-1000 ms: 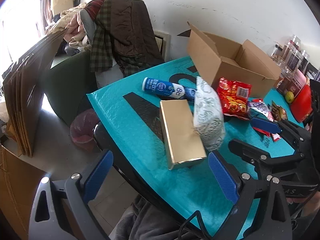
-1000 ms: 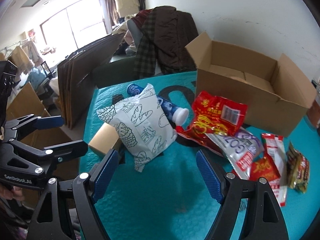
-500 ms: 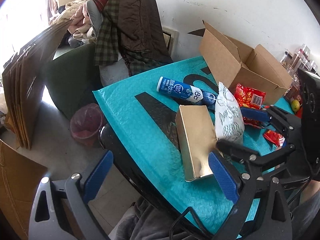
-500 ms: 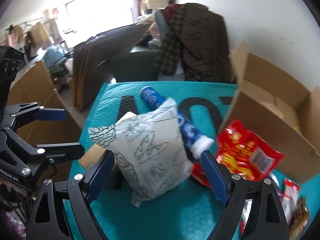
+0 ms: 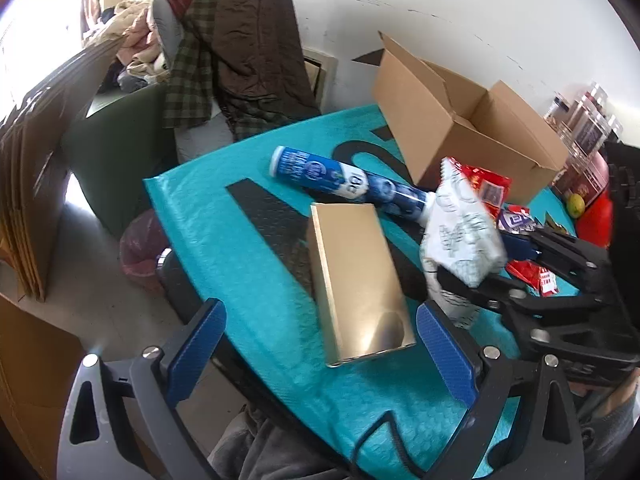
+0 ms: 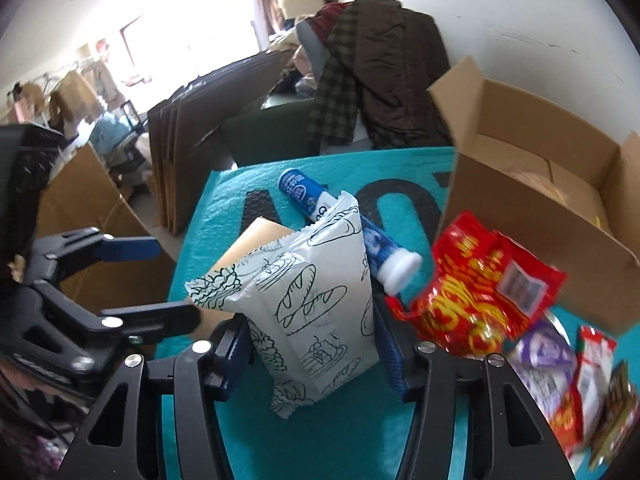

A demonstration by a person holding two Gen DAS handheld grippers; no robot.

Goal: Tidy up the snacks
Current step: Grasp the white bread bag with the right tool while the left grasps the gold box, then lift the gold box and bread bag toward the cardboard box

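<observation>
A white snack bag printed with bread drawings [image 6: 316,312] stands between the blue pads of my right gripper [image 6: 314,348]. The jaws are closing and both pads press its sides. In the left wrist view the same bag [image 5: 460,232] sits tilted in the right gripper [image 5: 484,264]. My left gripper [image 5: 320,348] is open, and the near end of a gold box [image 5: 356,272] lies between its fingers, untouched. A blue tube [image 5: 340,182] lies behind the box. An open cardboard box [image 6: 540,240] stands at the back right, with a red snack bag [image 6: 480,300] in front of it.
A teal mat [image 5: 260,280] covers the table. Several small snack packets [image 6: 592,380] lie at the right. Jars [image 5: 580,120] stand beyond the carton. A chair piled with clothes [image 5: 240,60], a bin [image 5: 140,248] and stacked flat cardboard [image 5: 32,160] sit past the table's left edge.
The right gripper moved up around the white bag and its jaws narrowed onto it. The bag now stands more upright. The left gripper stayed open near the gold box.
</observation>
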